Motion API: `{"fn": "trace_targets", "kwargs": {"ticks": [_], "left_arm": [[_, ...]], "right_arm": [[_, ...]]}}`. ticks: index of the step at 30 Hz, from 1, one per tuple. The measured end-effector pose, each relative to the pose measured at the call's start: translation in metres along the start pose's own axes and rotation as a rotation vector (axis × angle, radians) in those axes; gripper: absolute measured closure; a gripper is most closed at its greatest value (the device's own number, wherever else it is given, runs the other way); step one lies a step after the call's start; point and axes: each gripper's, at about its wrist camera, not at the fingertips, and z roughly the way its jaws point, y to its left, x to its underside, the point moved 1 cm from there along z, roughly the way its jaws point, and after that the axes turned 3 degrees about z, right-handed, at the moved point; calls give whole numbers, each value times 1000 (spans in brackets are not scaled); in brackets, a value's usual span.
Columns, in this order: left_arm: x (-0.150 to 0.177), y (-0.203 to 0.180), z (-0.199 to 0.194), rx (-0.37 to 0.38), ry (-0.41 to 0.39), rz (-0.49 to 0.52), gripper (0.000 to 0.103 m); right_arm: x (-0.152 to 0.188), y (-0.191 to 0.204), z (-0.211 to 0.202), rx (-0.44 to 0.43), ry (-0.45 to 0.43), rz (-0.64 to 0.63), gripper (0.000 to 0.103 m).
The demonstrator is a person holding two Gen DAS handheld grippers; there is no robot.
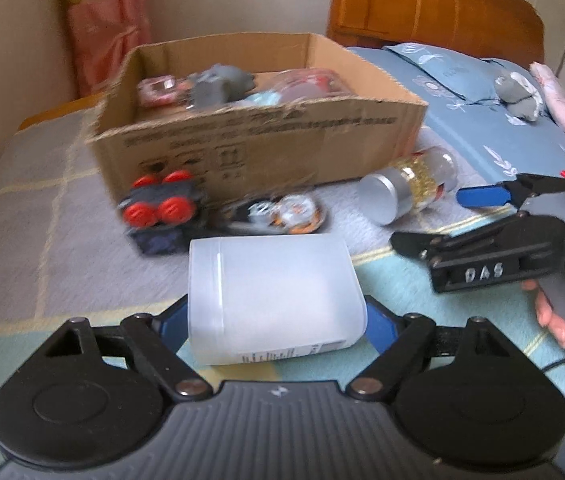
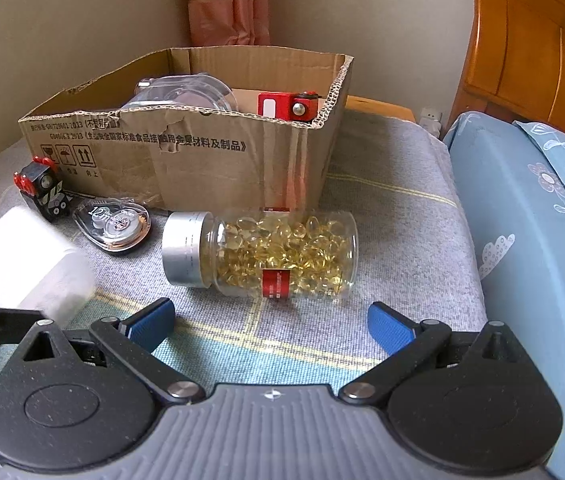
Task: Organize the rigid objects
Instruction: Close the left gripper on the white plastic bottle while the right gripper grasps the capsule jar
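My left gripper [image 1: 278,322] is shut on a frosted white plastic container [image 1: 272,296], held just above the bed; it also shows blurred in the right wrist view [image 2: 30,264]. My right gripper [image 2: 270,322] is open and empty, just short of a clear jar of yellow capsules [image 2: 278,254] that lies on its side with a silver lid; the jar also shows in the left wrist view [image 1: 410,188]. An open cardboard box [image 2: 186,148] stands behind and holds a clear container [image 2: 186,90], a red block [image 2: 286,106] and grey items [image 1: 218,84].
A black toy with red wheels [image 1: 160,208] and a correction tape dispenser [image 2: 116,222] lie in front of the box. A blue pillow [image 2: 538,208] lies to the right, a wooden headboard [image 2: 530,48] behind it. A wall and a pink curtain [image 2: 228,4] stand behind the box.
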Motion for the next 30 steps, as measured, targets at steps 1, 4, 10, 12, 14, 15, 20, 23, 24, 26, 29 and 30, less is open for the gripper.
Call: {"fn": "trace_targets", "kwargs": {"ticks": [1, 4, 10, 12, 14, 15, 20, 23, 24, 26, 29, 30], "left_arm": [[4, 5, -3, -11, 2, -15, 18], [14, 20, -13, -75, 13, -73, 18], [28, 45, -24, -119, 10, -173, 18], [29, 48, -23, -112, 8, -189, 17], [29, 48, -22, -111, 8, -193, 17], [28, 48, -22, -110, 7, -193, 17], [23, 49, -19, -116, 3, -191, 17], [19, 51, -20, -113, -11, -190, 17], [17, 52, -20, -114, -13, -188, 17], [15, 53, -20, -114, -10, -182, 17], [13, 52, -18, -115, 2, -183, 17], [12, 52, -17, -116, 3, -179, 17]], "right_arm": [[0, 0, 0, 2, -1, 3, 0], [2, 1, -2, 13, -10, 14, 0], [-4, 2, 2, 5, 9, 5, 0], [-9, 3, 6, -4, 25, -6, 0], [-14, 5, 10, -11, 37, -15, 0], [-16, 6, 11, -11, 42, -16, 0], [-24, 10, 14, 3, 47, 11, 0], [-29, 13, 14, 12, 41, 15, 0], [-30, 13, 14, 19, 39, 13, 0], [-32, 15, 14, 32, 44, 3, 0], [-34, 16, 11, 29, 46, -7, 0], [-34, 17, 10, 29, 45, -17, 0]]}}
